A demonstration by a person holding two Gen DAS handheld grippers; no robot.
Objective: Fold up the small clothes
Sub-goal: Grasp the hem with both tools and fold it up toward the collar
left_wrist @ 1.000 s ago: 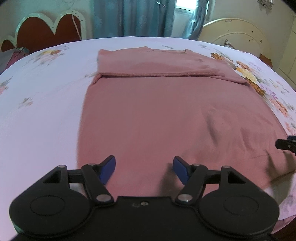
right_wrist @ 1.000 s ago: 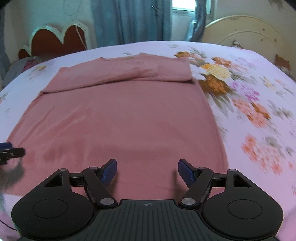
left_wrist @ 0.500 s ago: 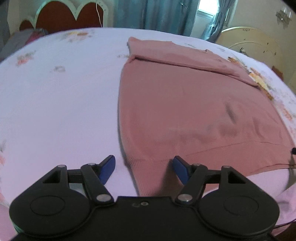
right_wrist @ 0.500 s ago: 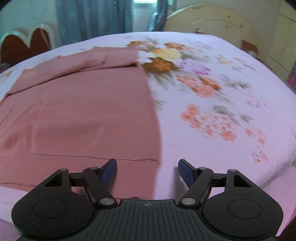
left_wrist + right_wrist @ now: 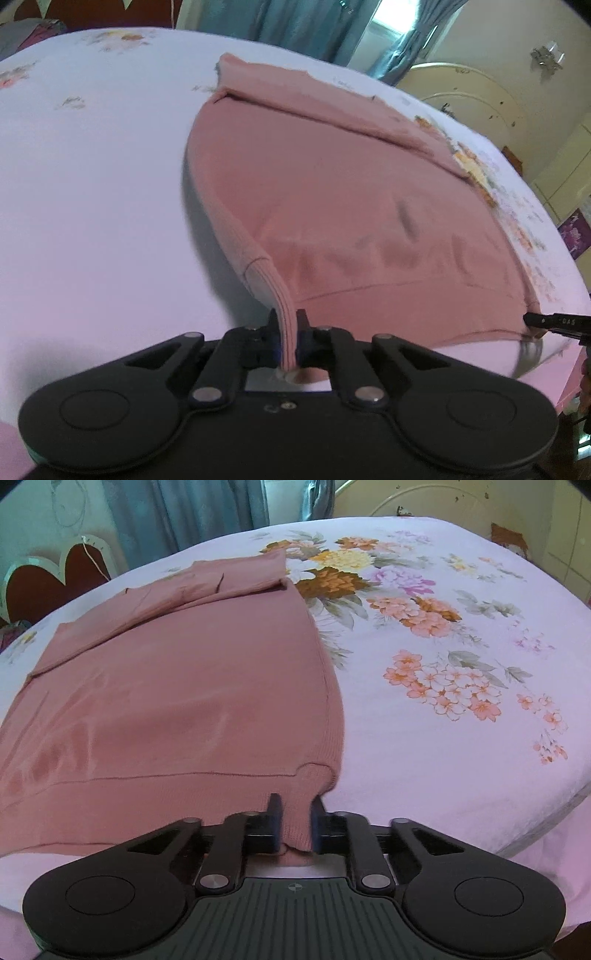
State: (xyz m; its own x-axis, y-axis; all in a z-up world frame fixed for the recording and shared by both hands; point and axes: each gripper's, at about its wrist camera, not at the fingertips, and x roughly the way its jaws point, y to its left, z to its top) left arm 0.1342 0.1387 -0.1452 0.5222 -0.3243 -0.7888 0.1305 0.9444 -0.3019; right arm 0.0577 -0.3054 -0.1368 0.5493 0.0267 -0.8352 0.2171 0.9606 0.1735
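Note:
A pink knit sweater lies spread on the bed, its sleeves folded across the far end. My left gripper is shut on the near left hem corner, which is lifted off the sheet. In the right wrist view the sweater fills the left half. My right gripper is shut on the near right hem corner. The right gripper's tip also shows at the right edge of the left wrist view.
The bed has a pale pink sheet with a floral print to the right of the sweater. A heart-shaped headboard, blue curtains and a cream round headboard stand beyond the bed. The bed's near edge is close.
Both grippers moved outward to the hem corners and closed on them. The left corner is now lifted off the sheet.

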